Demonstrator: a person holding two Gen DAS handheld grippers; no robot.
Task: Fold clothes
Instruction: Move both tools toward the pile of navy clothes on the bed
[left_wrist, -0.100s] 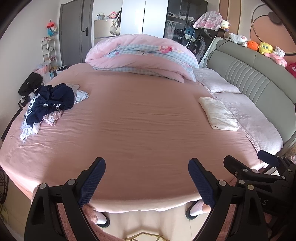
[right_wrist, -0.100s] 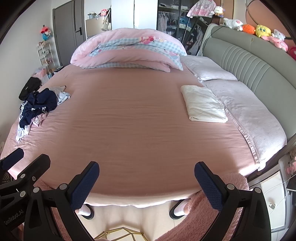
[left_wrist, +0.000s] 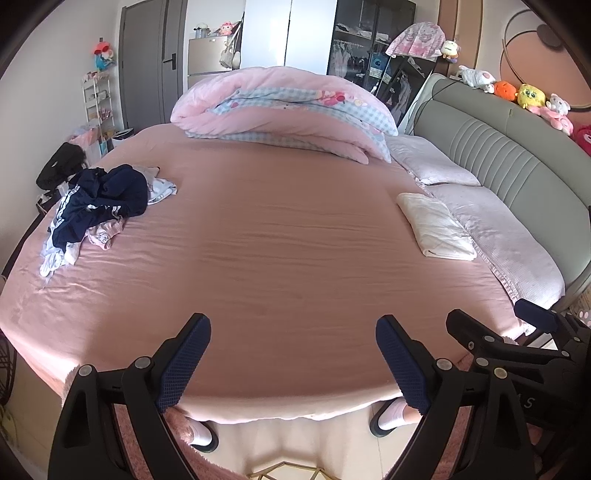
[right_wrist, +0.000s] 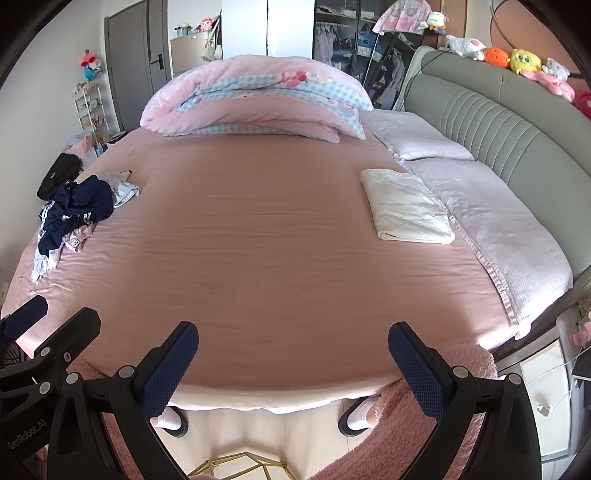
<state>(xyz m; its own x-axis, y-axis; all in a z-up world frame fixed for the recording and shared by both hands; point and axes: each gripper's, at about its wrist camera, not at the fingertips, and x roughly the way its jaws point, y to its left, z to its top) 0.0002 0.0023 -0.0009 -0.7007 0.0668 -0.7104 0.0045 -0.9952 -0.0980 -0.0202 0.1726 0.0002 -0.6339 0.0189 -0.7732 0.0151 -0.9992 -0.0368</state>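
Observation:
A heap of unfolded clothes (left_wrist: 99, 201) (right_wrist: 75, 212), dark navy with white stripes over pale pink and light blue pieces, lies at the left side of the pink bed (left_wrist: 280, 258) (right_wrist: 266, 251). A folded cream garment (left_wrist: 436, 230) (right_wrist: 406, 206) rests at the right, beside the pillows. My left gripper (left_wrist: 293, 358) hovers open over the near edge of the bed with nothing between its fingers. My right gripper (right_wrist: 293, 365) is open and empty too, beside it; its fingers (left_wrist: 532, 319) show at the right of the left wrist view.
A rolled pink quilt (left_wrist: 284, 110) (right_wrist: 255, 99) lies across the far side. Two pale pillows (left_wrist: 491, 225) (right_wrist: 491, 218) line the grey padded headboard (left_wrist: 517, 162), topped with plush toys (left_wrist: 532, 98). A person's feet in white socks (left_wrist: 393, 421) (right_wrist: 360, 419) stand by the bed. A white nightstand (right_wrist: 543, 387) is at right.

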